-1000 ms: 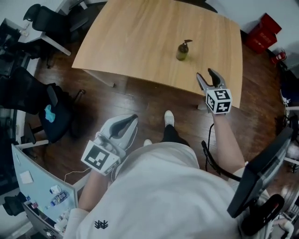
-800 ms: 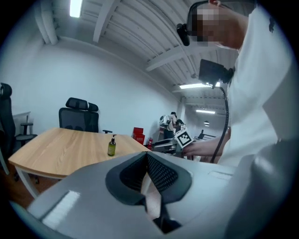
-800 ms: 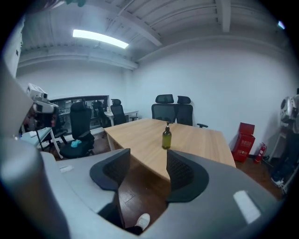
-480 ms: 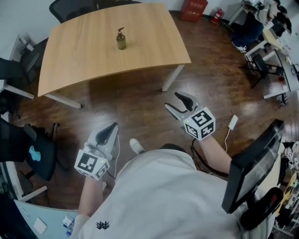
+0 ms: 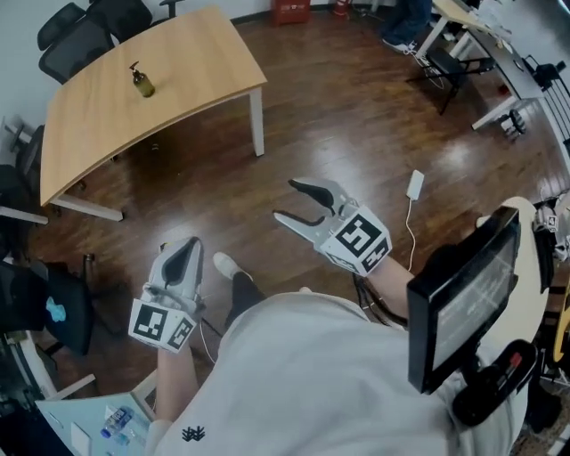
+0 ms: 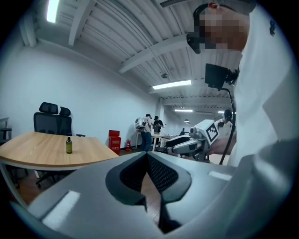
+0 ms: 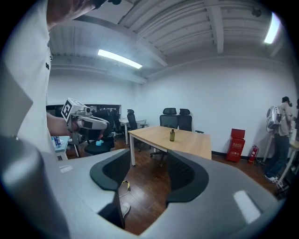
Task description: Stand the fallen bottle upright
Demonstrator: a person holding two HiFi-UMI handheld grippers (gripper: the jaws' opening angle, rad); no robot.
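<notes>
Chairs (image 5: 85, 31), black office ones, stand along the far left side of the pale wooden table (image 5: 98, 134). On the tabletop the bottle (image 5: 142, 81) is upright. It is a small olive-green one with a pump top, nearer the chair side than the open side. How full it is I cannot tell from here. Nothing else is on the table.

Well clear of the table, over the dark wood floor (image 5: 356, 116) on its near side, the person holds the left gripper (image 5: 189, 248) low. Its jaws are closed tip to tip with nothing caught between them. Farther from the table, the right gripper (image 5: 285, 200) has its jaws spread wide around bare floor, and it grips nothing. Both grippers point roughly back toward the table, and neither is anywhere near the bottle.

Past the table's right end, by the wall, is a red box (image 5: 289, 11), and I cannot see into it. A white adapter (image 5: 415, 184) lies on the floor well to the right of the table. Farther right again is a dark monitor (image 5: 459, 298), close beside the person.
</notes>
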